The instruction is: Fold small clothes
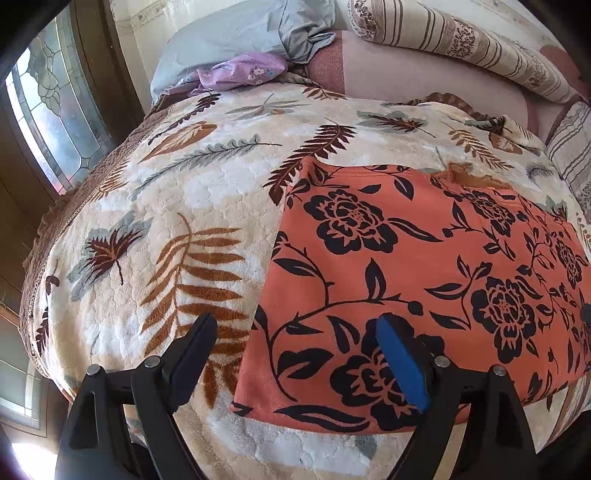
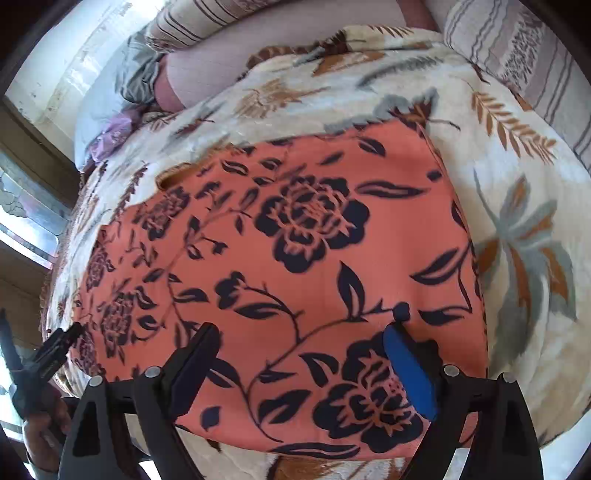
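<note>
An orange garment [image 1: 406, 266] with a black flower print lies flat on the leaf-patterned blanket [image 1: 177, 192]. My left gripper [image 1: 295, 321] hangs open above the garment's left edge, one finger over the blanket, the blue-padded finger over the cloth. In the right wrist view the same orange garment [image 2: 295, 258] fills the middle, and my right gripper [image 2: 301, 330] stands open over its near part with nothing between its fingers. The left gripper [image 2: 55, 347] shows at the far left edge of that view, held by a hand [image 2: 40, 424].
A purple flowered cloth [image 1: 240, 72] and a grey-blue pillow [image 1: 236, 33] lie at the bed's far end. Striped bolsters [image 1: 461, 40] line the back and right side. A stained-glass window [image 1: 48, 110] is at the left, beyond the bed's edge.
</note>
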`<state>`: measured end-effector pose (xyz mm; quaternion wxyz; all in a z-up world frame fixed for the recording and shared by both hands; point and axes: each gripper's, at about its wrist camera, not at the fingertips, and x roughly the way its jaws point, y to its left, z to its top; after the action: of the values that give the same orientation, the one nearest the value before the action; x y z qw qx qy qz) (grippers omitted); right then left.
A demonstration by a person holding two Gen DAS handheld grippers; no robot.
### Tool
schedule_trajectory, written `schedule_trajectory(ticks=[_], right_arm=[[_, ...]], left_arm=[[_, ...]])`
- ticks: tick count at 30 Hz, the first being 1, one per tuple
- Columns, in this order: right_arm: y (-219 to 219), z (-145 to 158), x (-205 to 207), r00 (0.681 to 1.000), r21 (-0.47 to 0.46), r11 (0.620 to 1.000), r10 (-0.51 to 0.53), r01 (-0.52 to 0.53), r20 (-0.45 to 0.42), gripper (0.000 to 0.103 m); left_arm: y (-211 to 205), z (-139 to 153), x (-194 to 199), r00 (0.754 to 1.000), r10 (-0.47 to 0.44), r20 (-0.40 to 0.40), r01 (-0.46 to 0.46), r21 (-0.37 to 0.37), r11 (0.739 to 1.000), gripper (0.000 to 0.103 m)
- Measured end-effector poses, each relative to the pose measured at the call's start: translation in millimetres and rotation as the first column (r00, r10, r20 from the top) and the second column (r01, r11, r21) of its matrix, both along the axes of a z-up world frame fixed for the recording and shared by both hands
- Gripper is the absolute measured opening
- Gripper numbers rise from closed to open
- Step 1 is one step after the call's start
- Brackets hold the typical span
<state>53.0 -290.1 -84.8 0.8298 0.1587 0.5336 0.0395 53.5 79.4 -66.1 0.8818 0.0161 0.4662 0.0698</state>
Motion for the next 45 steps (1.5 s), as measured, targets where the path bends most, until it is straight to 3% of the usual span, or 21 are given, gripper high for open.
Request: schedule_trajectory(ticks=[11, 14, 22, 26, 29, 34, 39, 45], right_arm=[[-3.0, 2.0, -18.4, 1.0, -0.038, 0.999, -0.013, 0.012, -0.013, 0.092], [1.3, 10.9, -22.8, 0.999, -0.132, 0.991, -0.031, 0.029, -0.009, 0.092], [21.0, 68.6, -45.1, 0.978, -0.388, 0.917, -0.007, 0.091, 0.211, 0.092], [29.8, 85.2, -47.9, 0.965, -0.473, 0.875, 0.024, 0.106, 0.261, 0.092], [30.8, 89.7, -50.0, 0.96, -0.453, 0.886, 0.032, 0.101, 0.277, 0.092], [29.8, 89.3, -57.1, 0.961, -0.314, 0.949, 0.061, 0.029, 0.271, 0.092], [44.5, 86.6, -63.8, 0.946, -0.348, 0.936, 0.066, 0.051, 0.317, 0.092], [62.0, 91.0, -71.4, 0.922, -0.477, 0.876, 0.125, 0.072, 0.368, 0.092]], left_arm=[[1.2, 20.7, -17.4, 0.999, 0.006, 0.044, -0.006, 0.009, 1.0, 0.089], [2.1, 22.7, -19.9, 0.999, 0.011, 0.052, -0.011, 0.002, 1.0, 0.089], [-16.2, 19.6, -22.0, 0.999, -0.015, 0.035, 0.014, 0.028, 1.0, 0.089], [-29.2, 21.1, -22.6, 0.999, -0.036, 0.032, 0.034, 0.042, 0.999, 0.089], [-36.9, 22.1, -23.4, 0.998, -0.049, 0.029, 0.047, 0.051, 0.998, 0.089], [-44.0, 23.0, -26.1, 0.998, -0.056, 0.025, 0.055, 0.065, 0.996, 0.089], [-48.2, 22.2, -28.9, 0.998, -0.055, 0.014, 0.054, 0.082, 0.995, 0.089], [-55.3, 25.1, -32.0, 0.998, -0.06, 0.015, 0.058, 0.099, 0.993, 0.089]])
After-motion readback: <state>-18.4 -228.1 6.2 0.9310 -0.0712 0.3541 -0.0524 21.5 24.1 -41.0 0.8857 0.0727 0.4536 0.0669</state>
